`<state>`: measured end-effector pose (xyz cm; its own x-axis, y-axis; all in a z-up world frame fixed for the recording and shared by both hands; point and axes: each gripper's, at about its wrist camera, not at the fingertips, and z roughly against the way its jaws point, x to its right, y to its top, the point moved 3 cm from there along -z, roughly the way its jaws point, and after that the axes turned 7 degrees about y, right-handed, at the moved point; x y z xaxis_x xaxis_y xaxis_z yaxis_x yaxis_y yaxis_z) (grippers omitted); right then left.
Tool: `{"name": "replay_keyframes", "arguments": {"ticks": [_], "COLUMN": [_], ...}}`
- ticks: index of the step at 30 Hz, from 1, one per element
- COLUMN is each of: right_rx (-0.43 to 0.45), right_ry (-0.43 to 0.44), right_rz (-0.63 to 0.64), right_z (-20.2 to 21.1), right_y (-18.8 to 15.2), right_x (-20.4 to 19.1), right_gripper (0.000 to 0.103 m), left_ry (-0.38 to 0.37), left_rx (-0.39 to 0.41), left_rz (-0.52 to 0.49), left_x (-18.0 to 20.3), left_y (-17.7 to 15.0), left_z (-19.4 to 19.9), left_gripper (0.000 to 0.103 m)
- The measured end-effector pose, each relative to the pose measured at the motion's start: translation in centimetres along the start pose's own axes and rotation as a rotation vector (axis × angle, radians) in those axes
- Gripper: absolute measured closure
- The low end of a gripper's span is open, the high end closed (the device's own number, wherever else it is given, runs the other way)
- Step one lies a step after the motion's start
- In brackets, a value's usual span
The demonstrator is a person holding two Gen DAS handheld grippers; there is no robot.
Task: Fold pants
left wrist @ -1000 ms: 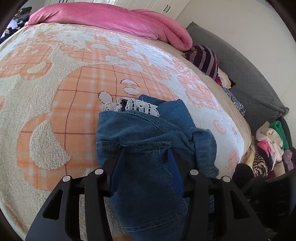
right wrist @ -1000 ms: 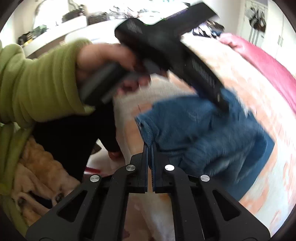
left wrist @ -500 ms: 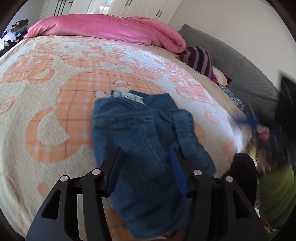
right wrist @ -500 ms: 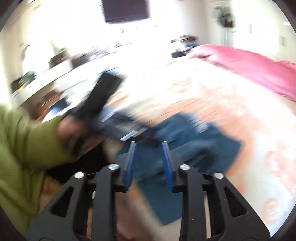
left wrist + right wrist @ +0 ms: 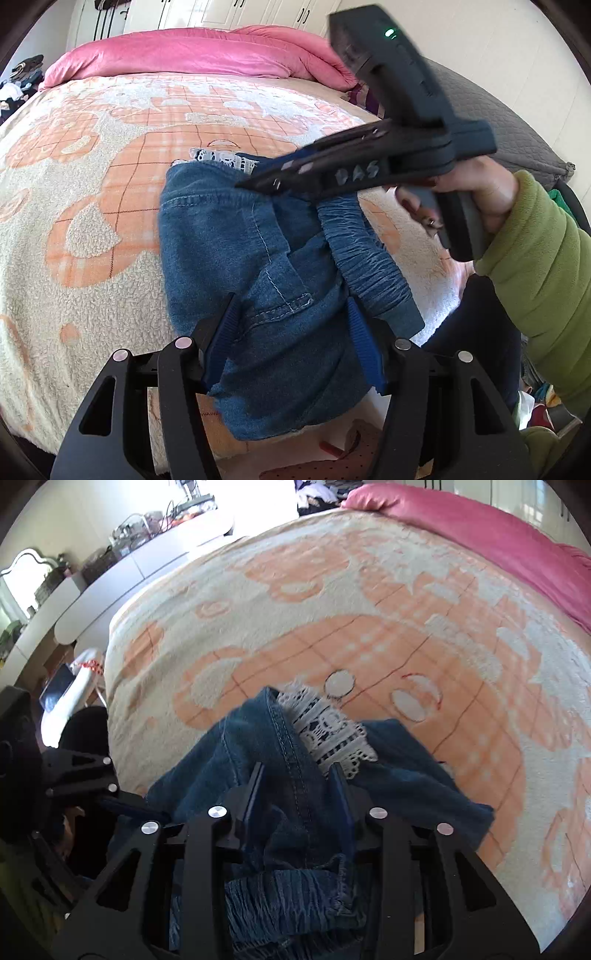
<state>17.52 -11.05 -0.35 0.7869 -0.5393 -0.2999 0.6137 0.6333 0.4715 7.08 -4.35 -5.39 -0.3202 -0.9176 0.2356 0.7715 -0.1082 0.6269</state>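
Observation:
Blue denim pants (image 5: 221, 240) lie bunched on the orange-and-cream blanket (image 5: 92, 184) near the bed's edge, with white lace trim (image 5: 221, 158) at the far end and a gathered elastic waistband (image 5: 365, 254) on the right. My left gripper (image 5: 291, 314) straddles the near part of the denim and its jaws are opening, the cloth lying loose between them. My right gripper (image 5: 297, 775) is low over the far end by the lace trim (image 5: 328, 731). Its jaws are opening too, with a seamed ridge of the pants (image 5: 406, 775) between them. A hand in a green sleeve (image 5: 535, 258) holds the right gripper (image 5: 258, 181).
A pink duvet (image 5: 184, 51) is piled at the head of the bed. A grey quilted cushion (image 5: 517, 129) runs along the right side. A white desk (image 5: 110, 590) with clutter stands beyond the bed's other side. The left gripper (image 5: 147, 812) shows at the pants' left edge.
The right gripper swung in from beside the bed to the lace end of the pants, and its jaws parted from fully shut. The left jaws spread wider over the denim.

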Motion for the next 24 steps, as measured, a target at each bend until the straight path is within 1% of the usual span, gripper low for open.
{"name": "replay_keyframes", "arguments": {"ticks": [1, 2, 3, 5, 7, 8, 10, 12, 13, 15, 18, 20, 21, 22, 23, 24], "right_rx": [-0.003, 0.001, 0.017, 0.045, 0.089, 0.097, 0.084, 0.042, 0.017, 0.023, 0.076, 0.133, 0.149, 0.176, 0.201, 0.226], "right_ry": [0.003, 0.009, -0.003, -0.094, -0.179, -0.218, -0.235, -0.319, -0.331, -0.293, -0.269, -0.259, -0.255, -0.251, -0.253, -0.251], "right_rz": [0.000, 0.010, 0.042, 0.099, 0.135, 0.138, 0.106, 0.109, 0.093, 0.052, 0.034, 0.010, 0.004, -0.008, -0.019, -0.035], "right_z": [-0.4, -0.3, -0.1, 0.5, 1.4, 1.7, 1.4, 0.3, -0.4, -0.8, 0.5, 2.2, 2.7, 3.6, 4.5, 5.4], "right_y": [0.1, -0.1, -0.3, -0.1, 0.2, 0.4, 0.7, 0.8, 0.7, 0.2, -0.3, -0.9, -1.0, -1.3, -1.7, -2.2], "right_x": [-0.1, -0.5, -1.2, -2.0, -2.5, -2.3, -1.1, 0.1, 1.0, 1.8, 1.9, 1.7, 1.5, 1.4, 1.3, 1.1], "right_gripper": [0.077, 0.086, 0.098, 0.098, 0.099, 0.100, 0.103, 0.103, 0.103, 0.103, 0.103, 0.103, 0.098, 0.088, 0.081, 0.066], "left_ry": [-0.002, -0.004, -0.007, -0.013, -0.014, -0.014, -0.011, -0.011, -0.012, -0.013, -0.016, -0.017, -0.018, -0.017, -0.016, -0.016], "left_rx": [-0.001, -0.001, 0.000, -0.001, 0.000, -0.001, 0.000, -0.002, -0.002, -0.003, -0.003, -0.004, -0.004, -0.004, -0.005, -0.005], "left_rz": [0.001, 0.003, 0.006, 0.006, 0.004, 0.003, 0.000, 0.002, 0.005, 0.006, 0.007, 0.009, 0.009, 0.009, 0.009, 0.009], "left_x": [0.0, -0.1, -0.1, -0.2, -0.2, -0.3, -0.3, -0.2, -0.1, -0.1, -0.1, -0.2, -0.2, -0.2, -0.2, -0.2], "left_y": [0.0, -0.1, -0.1, -0.2, -0.2, -0.2, -0.2, -0.3, -0.3, -0.4, -0.4, -0.4, -0.4, -0.4, -0.4, -0.4], "left_z": [0.0, 0.0, 0.1, 0.1, 0.2, 0.2, 0.1, 0.1, 0.0, -0.1, -0.1, -0.1, -0.1, -0.1, -0.1, 0.0], "left_gripper": [0.045, 0.045, 0.045, 0.044, 0.043, 0.043, 0.043, 0.043, 0.043, 0.043, 0.043, 0.042, 0.042, 0.042, 0.042, 0.040]}}
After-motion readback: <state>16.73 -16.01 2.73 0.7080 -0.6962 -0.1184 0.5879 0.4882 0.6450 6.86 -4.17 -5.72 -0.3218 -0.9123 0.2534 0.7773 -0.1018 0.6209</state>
